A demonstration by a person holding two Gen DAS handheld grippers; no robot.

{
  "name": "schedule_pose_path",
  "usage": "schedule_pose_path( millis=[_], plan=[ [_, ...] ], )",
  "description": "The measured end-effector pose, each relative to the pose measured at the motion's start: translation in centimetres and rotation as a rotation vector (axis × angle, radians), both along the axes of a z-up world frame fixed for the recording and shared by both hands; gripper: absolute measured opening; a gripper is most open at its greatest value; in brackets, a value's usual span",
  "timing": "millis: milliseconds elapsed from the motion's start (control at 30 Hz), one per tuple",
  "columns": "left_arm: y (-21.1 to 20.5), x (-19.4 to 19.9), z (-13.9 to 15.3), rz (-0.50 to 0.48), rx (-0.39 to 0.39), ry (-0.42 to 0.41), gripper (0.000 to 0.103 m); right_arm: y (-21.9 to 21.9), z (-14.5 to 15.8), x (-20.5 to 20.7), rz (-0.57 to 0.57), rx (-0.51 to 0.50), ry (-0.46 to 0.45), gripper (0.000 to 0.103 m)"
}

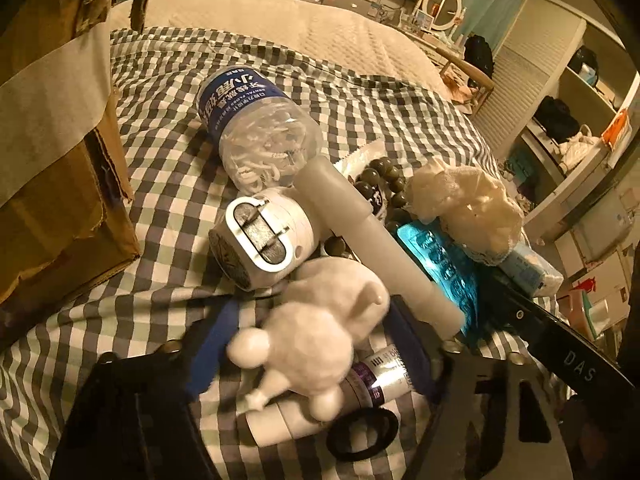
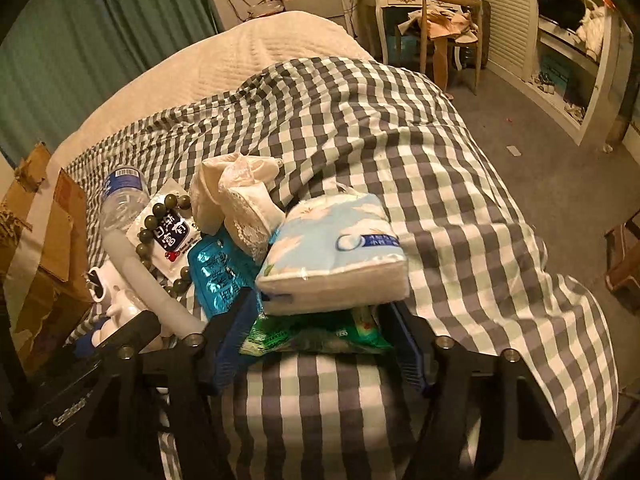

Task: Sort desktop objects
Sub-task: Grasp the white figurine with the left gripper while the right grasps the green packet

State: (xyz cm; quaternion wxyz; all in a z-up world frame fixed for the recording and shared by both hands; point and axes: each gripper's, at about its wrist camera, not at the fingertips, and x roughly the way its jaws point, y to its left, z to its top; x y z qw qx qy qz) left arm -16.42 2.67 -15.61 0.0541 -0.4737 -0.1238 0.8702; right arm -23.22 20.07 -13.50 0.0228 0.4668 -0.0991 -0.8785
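My left gripper [image 1: 312, 354] stands open over a pile on the checked cloth [image 1: 168, 184], and a blurred white plush toy [image 1: 308, 336] sits between its blue pads [image 1: 208, 350]. Under the toy lie a purple-labelled tube [image 1: 380, 384], a small white bottle [image 1: 280, 420] and a black hair ring [image 1: 364, 432]. Beyond are a white plug [image 1: 264, 236], a grey-white cylinder [image 1: 360, 232] and a clear bottle [image 1: 256, 120]. My right gripper [image 2: 318, 344] is open around a green packet [image 2: 316, 332] that lies under a blue-and-white tissue pack [image 2: 332, 256].
A taped cardboard box [image 1: 52, 160] stands at the left edge of the bed. Dark beads [image 2: 168, 232], a blue blister pack [image 2: 224, 276] and a lace cloth [image 2: 236, 200] crowd the pile. Bare checked cloth [image 2: 400, 140] stretches right; a chair [image 2: 448, 20] and shelves stand beyond.
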Motion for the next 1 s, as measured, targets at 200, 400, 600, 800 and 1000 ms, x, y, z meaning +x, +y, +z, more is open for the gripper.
schedule_pose_path(
  millis=[200, 400, 600, 800, 1000],
  plan=[
    [-0.3, 0.3, 0.2, -0.002, 0.02, -0.001, 0.069, 0.7, 0.8, 2.4, -0.004, -0.01, -0.009, 0.039],
    [-1.2, 1.5, 0.7, 0.015, 0.026, -0.012, 0.057, 0.9, 2.2, 4.4, 0.004, -0.003, 0.004, 0.037],
    [-1.9, 3.0, 1.5, 0.005, 0.028, -0.01, 0.057, 0.3, 4.0, 7.6, 0.018, 0.007, 0.02, 0.037],
    [-2.6, 4.9, 3.3, -0.002, 0.029, 0.034, 0.057, -0.2, 5.9, 9.8, 0.021, 0.009, 0.037, 0.037],
    [-3.0, 7.2, 4.6, -0.023, 0.019, 0.047, 0.057, -1.5, 7.8, 11.8, 0.043, 0.021, 0.06, 0.037]
  ],
)
